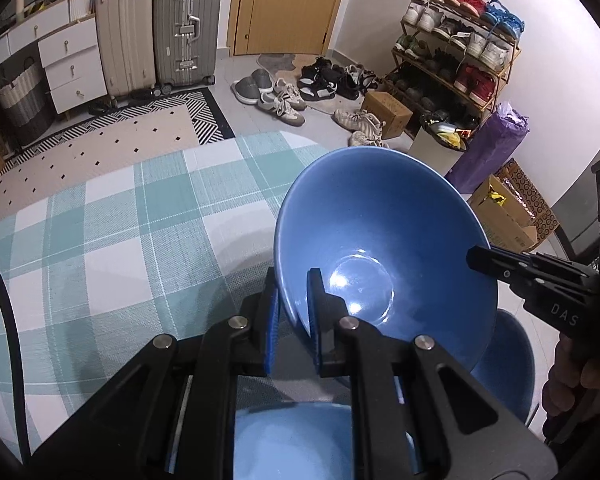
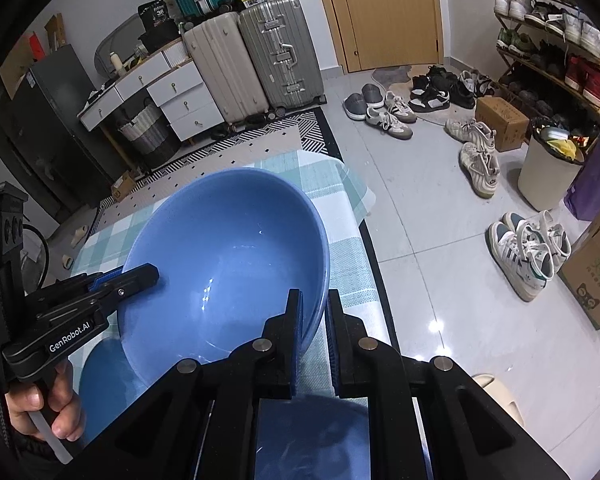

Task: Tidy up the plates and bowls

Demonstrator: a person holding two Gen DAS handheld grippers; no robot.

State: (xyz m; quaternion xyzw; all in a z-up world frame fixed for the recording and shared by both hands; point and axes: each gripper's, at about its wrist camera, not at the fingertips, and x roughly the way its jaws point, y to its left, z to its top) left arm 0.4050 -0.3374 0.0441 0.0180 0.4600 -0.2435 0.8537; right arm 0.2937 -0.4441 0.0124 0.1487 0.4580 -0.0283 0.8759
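A large blue bowl [image 1: 384, 232] is held tilted above the table between both grippers. My left gripper [image 1: 294, 308] is shut on the bowl's near-left rim. My right gripper [image 2: 314, 320] is shut on the bowl's [image 2: 224, 256] opposite rim; it shows in the left wrist view [image 1: 484, 258] at the right edge. The left gripper shows in the right wrist view [image 2: 140, 276] at the bowl's left rim. More blue dishes lie below: one [image 1: 296, 440] under the left gripper, another [image 1: 508, 364] to the right.
The table carries a teal-and-white checked cloth [image 1: 120, 240]. Beyond its far edge are a patterned rug [image 1: 140, 128], suitcases [image 1: 160, 28], loose shoes [image 1: 284, 96], a shoe rack [image 1: 456, 48], a bin [image 2: 548, 168] and cardboard boxes [image 2: 596, 272].
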